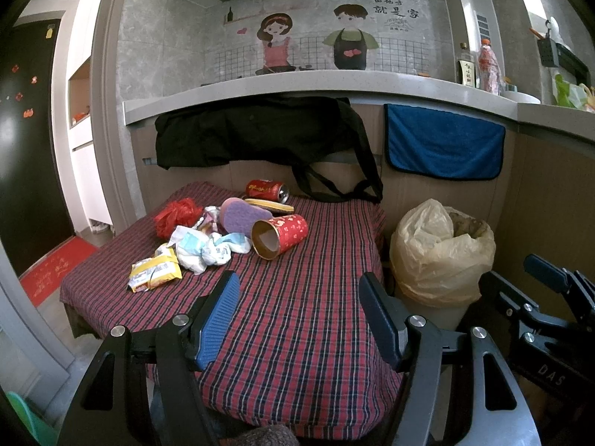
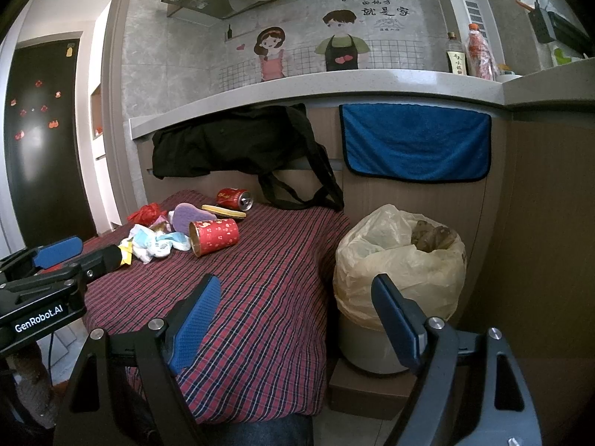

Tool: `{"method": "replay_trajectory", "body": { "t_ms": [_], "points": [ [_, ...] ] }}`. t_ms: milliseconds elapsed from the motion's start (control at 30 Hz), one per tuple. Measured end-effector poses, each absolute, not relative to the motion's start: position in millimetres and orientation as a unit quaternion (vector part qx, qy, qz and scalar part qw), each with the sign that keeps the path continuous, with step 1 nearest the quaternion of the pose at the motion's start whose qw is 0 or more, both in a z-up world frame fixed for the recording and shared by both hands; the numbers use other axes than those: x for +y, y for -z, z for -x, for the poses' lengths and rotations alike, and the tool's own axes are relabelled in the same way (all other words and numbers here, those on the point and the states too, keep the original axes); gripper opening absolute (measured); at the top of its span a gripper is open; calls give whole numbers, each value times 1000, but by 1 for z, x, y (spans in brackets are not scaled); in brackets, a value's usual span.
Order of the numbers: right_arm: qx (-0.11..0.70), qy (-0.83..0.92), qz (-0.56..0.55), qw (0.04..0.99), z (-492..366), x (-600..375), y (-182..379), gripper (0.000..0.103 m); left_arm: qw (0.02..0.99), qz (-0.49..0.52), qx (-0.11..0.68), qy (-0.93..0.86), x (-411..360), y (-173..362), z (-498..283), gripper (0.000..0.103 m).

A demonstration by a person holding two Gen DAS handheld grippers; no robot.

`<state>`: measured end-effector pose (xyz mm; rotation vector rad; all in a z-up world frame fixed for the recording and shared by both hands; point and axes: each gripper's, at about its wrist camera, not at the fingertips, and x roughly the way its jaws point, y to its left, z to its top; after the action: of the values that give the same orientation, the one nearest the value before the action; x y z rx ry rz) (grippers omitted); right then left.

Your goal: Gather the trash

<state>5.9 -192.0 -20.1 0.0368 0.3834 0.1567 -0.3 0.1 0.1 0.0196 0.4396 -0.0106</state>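
Each black hand-held gripper [image 1: 299, 312] [image 2: 293, 312] has blue ribbed pads, silver screws, and white "GenRobot.AI" lettering.

**Readable writing in the kitchen scene**

"GenRobot.AI" stands in white letters on the black body of the left gripper [image 2: 39, 322], seen from the right wrist. "DAS" is embossed on the right gripper [image 1: 551, 374] housing in the left wrist view. The wall sticker [image 2: 383, 5] above the cartoon couple carries Chinese characters, 就是家 largest. The labels on the dark bottle [image 2: 456, 60] and the red can [image 2: 234, 197] are too small to read.
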Motion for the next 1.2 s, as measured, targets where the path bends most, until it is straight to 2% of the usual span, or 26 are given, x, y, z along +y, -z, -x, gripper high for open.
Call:
{"method": "replay_trajectory", "body": {
  "t_ms": [1200],
  "points": [
    [192,-81,-17,978,-12,-197,21,81,973,10,232,16,7,8,-12,67]
  ]
}}
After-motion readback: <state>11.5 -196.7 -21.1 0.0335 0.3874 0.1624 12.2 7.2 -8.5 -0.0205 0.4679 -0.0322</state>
